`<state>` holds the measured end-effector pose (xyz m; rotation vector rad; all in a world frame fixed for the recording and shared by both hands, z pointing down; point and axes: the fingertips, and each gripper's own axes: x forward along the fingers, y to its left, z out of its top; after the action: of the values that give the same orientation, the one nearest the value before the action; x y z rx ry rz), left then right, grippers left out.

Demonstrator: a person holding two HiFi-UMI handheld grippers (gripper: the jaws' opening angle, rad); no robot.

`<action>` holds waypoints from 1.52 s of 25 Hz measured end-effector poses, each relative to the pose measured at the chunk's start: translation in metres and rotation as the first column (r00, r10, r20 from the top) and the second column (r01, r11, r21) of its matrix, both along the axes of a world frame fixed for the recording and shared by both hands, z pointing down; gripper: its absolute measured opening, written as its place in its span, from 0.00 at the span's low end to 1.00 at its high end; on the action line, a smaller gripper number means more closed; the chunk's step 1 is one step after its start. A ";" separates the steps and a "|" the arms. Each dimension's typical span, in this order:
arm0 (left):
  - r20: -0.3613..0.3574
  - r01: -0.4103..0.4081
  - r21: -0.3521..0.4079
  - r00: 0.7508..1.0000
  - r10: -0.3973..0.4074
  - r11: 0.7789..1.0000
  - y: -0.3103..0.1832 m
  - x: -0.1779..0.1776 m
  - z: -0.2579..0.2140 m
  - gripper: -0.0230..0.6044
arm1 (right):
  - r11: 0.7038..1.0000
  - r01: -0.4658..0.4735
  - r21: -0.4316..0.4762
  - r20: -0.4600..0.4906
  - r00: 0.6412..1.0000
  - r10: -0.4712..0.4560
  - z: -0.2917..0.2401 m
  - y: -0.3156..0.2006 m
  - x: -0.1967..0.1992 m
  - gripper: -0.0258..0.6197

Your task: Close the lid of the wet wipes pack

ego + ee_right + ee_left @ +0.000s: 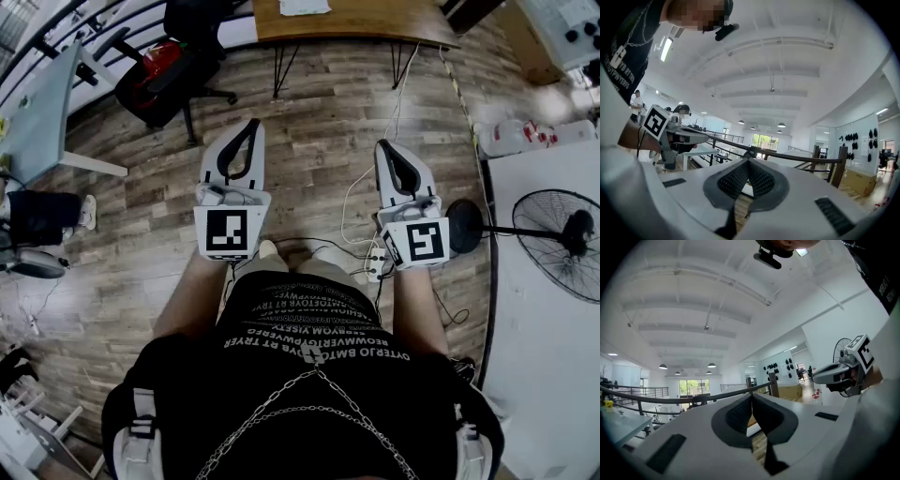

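No wet wipes pack shows in any view. In the head view I hold both grippers level over a wooden floor (309,112), in front of my body. The left gripper (251,124) has its jaw tips touching, nothing between them; its own view shows the same left gripper (751,396) shut, aimed at a bright hall. The right gripper (382,145) is also shut and empty, its tips meeting in the right gripper view (749,161). Each gripper shows in the other's view, the right gripper (843,371) and the left gripper (670,132), side by side and apart.
A wooden table (347,19) stands ahead, with a black office chair (178,66) to its left. A grey desk (37,112) is at the far left. At the right are a standing fan (562,239) and a white surface (539,356). Cables and a power strip (375,267) lie by my feet.
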<state>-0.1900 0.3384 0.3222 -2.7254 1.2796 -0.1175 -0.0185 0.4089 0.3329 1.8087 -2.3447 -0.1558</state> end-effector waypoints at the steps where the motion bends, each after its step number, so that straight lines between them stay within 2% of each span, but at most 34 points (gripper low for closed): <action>1: 0.003 -0.009 0.002 1.000 0.009 1.000 0.004 0.006 -0.001 0.08 | 1.000 -0.002 0.001 0.001 1.000 0.002 -0.001 0.002 0.005 0.06; 4: 0.014 -0.018 0.013 1.000 0.018 1.000 0.016 0.020 -0.005 0.08 | 1.000 -0.002 0.004 0.003 1.000 0.002 -0.003 0.011 0.020 0.06; 8: 0.007 0.021 0.016 1.000 -0.021 1.000 0.028 0.036 -0.009 0.08 | 1.000 0.024 0.015 0.013 1.000 -0.024 -0.008 0.022 0.040 0.06; 11: 0.020 0.042 0.047 0.999 -0.043 0.998 0.036 0.044 -0.017 0.08 | 0.999 0.035 0.027 0.033 0.999 -0.035 -0.014 0.025 0.056 0.06; 17: 0.008 0.135 0.059 0.991 -0.136 0.989 0.054 0.036 -0.023 0.08 | 0.994 0.111 0.022 0.041 0.993 -0.112 -0.012 0.030 0.063 0.07; 23: 0.043 0.179 0.074 0.982 -0.182 0.981 0.069 0.029 -0.027 0.08 | 0.989 0.148 0.018 0.051 0.988 -0.149 -0.011 0.042 0.062 0.09; 27: 0.044 0.176 0.095 0.983 -0.181 0.980 0.078 0.030 -0.036 0.08 | 0.986 0.167 0.022 0.072 0.983 -0.168 -0.013 0.044 0.062 0.14; 30: 0.062 0.169 0.074 0.983 -0.174 0.983 0.079 0.028 -0.029 0.08 | 0.985 0.170 0.014 0.081 0.982 -0.170 -0.009 0.043 0.060 0.17; 34: 0.086 0.174 0.034 0.981 -0.176 0.984 0.061 0.025 -0.017 0.08 | 0.984 0.177 -0.009 0.115 0.978 -0.174 -0.002 0.024 0.056 0.19; 38: 0.079 0.136 0.019 0.987 -0.137 0.990 0.035 0.034 -0.008 0.08 | 0.987 0.156 -0.026 0.110 0.982 -0.152 0.004 0.003 0.058 0.20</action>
<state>-0.1556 0.3729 0.3138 -2.5916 1.4382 -0.2292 0.0394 0.4121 0.3371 1.6584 -2.5460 -0.0378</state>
